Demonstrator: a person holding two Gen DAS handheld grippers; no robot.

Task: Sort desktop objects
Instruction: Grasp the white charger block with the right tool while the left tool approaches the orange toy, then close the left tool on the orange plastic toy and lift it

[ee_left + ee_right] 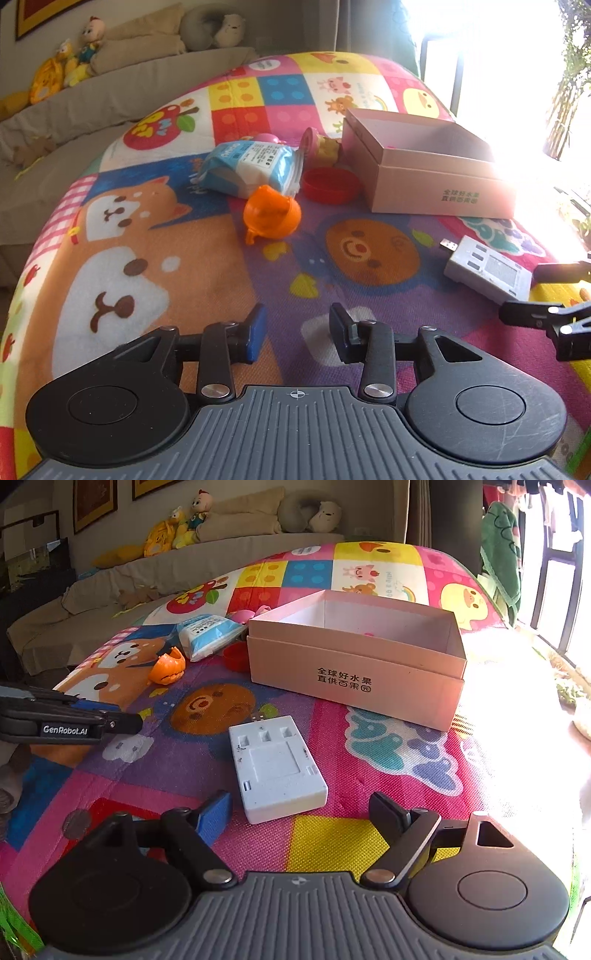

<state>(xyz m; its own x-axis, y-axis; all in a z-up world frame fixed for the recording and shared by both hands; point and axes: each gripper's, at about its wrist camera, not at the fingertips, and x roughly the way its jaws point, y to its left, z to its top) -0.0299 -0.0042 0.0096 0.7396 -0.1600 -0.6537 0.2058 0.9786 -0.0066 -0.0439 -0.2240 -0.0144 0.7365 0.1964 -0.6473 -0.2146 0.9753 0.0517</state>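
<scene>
On the colourful play mat [369, 288] lie an orange toy [271, 216], a blue-and-white tissue pack [251, 168], a red lid [330, 184] and a small pink-and-yellow toy [319, 146]. A white battery charger [277, 771] with a USB plug lies just ahead of my right gripper [299, 801], which is open and empty. My left gripper [298, 314] hovers over the mat short of the orange toy, its jaws drawn in to a narrow gap with nothing between them. An open pink cardboard box [354, 679] stands behind the charger.
A grey sofa [92, 110] with plush toys [66, 70] runs along the far left of the mat. Bright window glare washes out the right side. In the right wrist view the left gripper [125, 720] reaches in from the left edge.
</scene>
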